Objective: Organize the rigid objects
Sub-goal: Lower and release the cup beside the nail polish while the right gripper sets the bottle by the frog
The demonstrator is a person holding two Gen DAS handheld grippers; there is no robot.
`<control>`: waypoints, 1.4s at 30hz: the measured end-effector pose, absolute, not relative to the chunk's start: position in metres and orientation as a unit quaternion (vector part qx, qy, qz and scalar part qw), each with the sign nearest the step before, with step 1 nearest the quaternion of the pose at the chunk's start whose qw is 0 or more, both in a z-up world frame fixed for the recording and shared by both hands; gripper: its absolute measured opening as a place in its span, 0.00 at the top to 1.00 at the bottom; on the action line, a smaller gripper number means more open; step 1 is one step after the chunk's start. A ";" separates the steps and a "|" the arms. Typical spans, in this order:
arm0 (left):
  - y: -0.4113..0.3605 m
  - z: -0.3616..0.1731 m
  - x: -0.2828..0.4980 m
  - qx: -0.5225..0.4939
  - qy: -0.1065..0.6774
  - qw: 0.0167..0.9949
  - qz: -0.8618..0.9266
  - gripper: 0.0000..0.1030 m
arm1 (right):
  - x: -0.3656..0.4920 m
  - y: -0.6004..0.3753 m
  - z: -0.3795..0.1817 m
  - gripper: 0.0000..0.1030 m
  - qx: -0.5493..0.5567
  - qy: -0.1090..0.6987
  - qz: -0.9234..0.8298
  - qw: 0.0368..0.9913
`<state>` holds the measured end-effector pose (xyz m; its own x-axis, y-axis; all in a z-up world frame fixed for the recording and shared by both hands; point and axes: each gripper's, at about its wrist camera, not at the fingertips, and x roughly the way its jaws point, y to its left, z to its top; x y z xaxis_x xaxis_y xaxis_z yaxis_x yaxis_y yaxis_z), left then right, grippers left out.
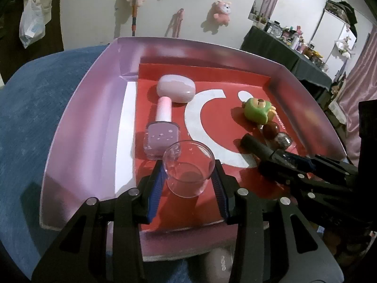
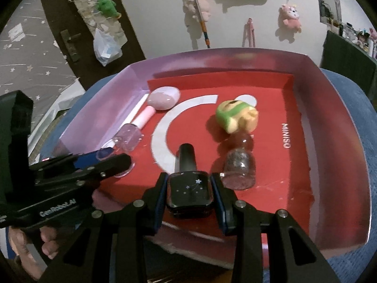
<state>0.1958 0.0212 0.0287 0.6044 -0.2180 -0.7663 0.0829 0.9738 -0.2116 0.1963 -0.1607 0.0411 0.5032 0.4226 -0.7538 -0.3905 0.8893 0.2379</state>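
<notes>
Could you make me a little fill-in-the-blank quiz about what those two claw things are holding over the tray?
1. The left gripper is shut on a clear ____.
2. The right gripper is shut on a ____ nail polish bottle with stars.
3. The floor of the tray is ____ with a white crescent.
4. The lilac nail polish bottle lies next to the ____ gripper.

Missing words: cup; black; red; left

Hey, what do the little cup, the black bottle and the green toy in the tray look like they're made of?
Little cup: clear glass or hard plastic; you see the red tray floor through it, and the rim glints.
Black bottle: glossy dark glass by its reflections, printed stars, with a matte black cap.
Green toy: smooth moulded plastic or vinyl with a soft sheen.
</notes>
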 end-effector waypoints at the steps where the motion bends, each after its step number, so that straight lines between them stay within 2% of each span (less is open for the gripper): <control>1: 0.021 0.028 0.198 -0.077 0.437 0.892 -0.084 0.63 | 0.198 -0.161 0.041 0.63 0.018 0.439 0.231 0.868; 42: 0.018 0.023 0.222 -0.078 0.434 0.895 -0.065 0.62 | 0.223 -0.163 0.038 0.62 -0.008 0.441 0.183 0.879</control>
<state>0.2223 0.0176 0.0231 0.6148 -0.1836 -0.7670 0.0483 0.9795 -0.1957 0.2229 -0.1626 0.0382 0.5438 0.3148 -0.7779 -0.3288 0.9328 0.1476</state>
